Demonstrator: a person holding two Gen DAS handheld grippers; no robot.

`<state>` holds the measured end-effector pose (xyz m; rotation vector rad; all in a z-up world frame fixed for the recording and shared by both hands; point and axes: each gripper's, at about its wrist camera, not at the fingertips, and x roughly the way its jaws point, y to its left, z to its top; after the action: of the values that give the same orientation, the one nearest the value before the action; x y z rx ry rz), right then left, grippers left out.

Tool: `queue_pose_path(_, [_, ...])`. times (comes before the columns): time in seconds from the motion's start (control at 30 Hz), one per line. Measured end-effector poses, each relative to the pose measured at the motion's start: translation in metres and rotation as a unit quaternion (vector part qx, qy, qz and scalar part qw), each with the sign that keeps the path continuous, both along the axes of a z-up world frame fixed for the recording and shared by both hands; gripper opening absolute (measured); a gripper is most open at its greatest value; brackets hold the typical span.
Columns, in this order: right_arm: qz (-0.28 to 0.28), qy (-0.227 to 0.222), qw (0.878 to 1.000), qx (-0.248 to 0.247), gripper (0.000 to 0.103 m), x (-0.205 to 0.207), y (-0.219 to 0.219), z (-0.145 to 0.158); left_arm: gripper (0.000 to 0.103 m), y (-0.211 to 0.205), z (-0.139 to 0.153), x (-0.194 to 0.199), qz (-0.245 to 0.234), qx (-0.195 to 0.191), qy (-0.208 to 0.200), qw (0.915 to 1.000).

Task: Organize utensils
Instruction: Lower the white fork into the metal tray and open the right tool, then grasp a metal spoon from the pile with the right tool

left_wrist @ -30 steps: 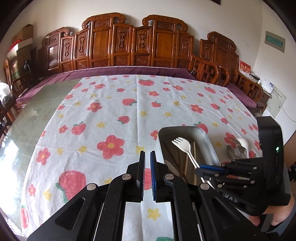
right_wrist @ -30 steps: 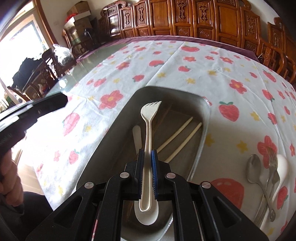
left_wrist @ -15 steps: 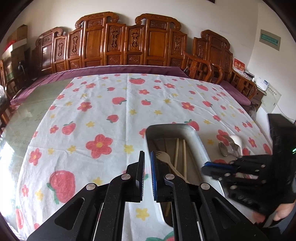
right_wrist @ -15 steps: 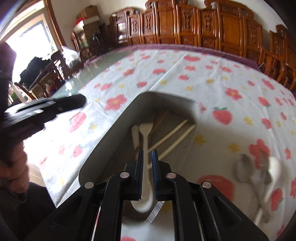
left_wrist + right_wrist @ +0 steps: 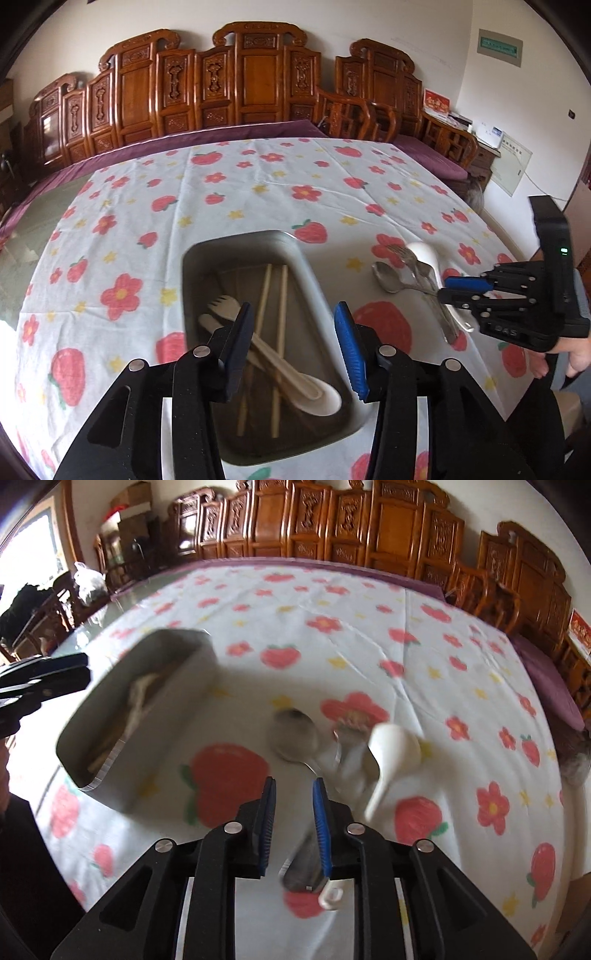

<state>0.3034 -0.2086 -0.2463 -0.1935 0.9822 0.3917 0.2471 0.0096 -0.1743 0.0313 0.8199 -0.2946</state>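
Tablecloth (image 5: 258, 206): white, printed with red strawberries, pink-red flowers, small yellow stars.
Tray (image 5: 314, 273): dull silver-grey metal.
Chopsticks (image 5: 282, 295): pale tan.
Fork (image 5: 225, 306): cream.
Ladle spoon (image 5: 393, 753): white.
Metal spoon (image 5: 293, 734): silver.
Left gripper (image 5: 295, 332): black, blue pads.
Chairs (image 5: 258, 81): carved reddish-brown wood.

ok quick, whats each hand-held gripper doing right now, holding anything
left hand-held gripper: open, jaws just widened, holding nothing, above the metal tray.
right hand-held gripper: open, jaws just widened, empty, by the loose spoons.
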Motion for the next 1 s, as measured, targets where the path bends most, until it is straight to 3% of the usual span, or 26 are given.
queue_pose_path(0.17, [0.007, 0.016, 0.999, -0.029, 0.024, 0.017, 0.003, -0.021, 0.043, -0.017, -0.005, -0.004, -0.012, -0.005, 0.005, 0.9999])
queue_pose_path(0.4, [-0.001, 0.025, 0.999, -0.040, 0.024, 0.034, 0.000, -0.025, 0.043, -0.021, -0.007, -0.005, -0.017, -0.001, 0.007, 0.9998])
queue_pose_path(0.67, [0.010, 0.052, 0.998, -0.036, 0.024, 0.026, 0.001, -0.031, 0.043, -0.020, -0.007, -0.005, -0.017, -0.001, 0.007, 0.9998])
queue_pose_path(1.0, [-0.001, 0.050, 0.998, -0.041, 0.024, 0.022, 0.007, -0.029, 0.043, -0.020, -0.008, -0.005, -0.019, 0.002, 0.008, 0.9998])
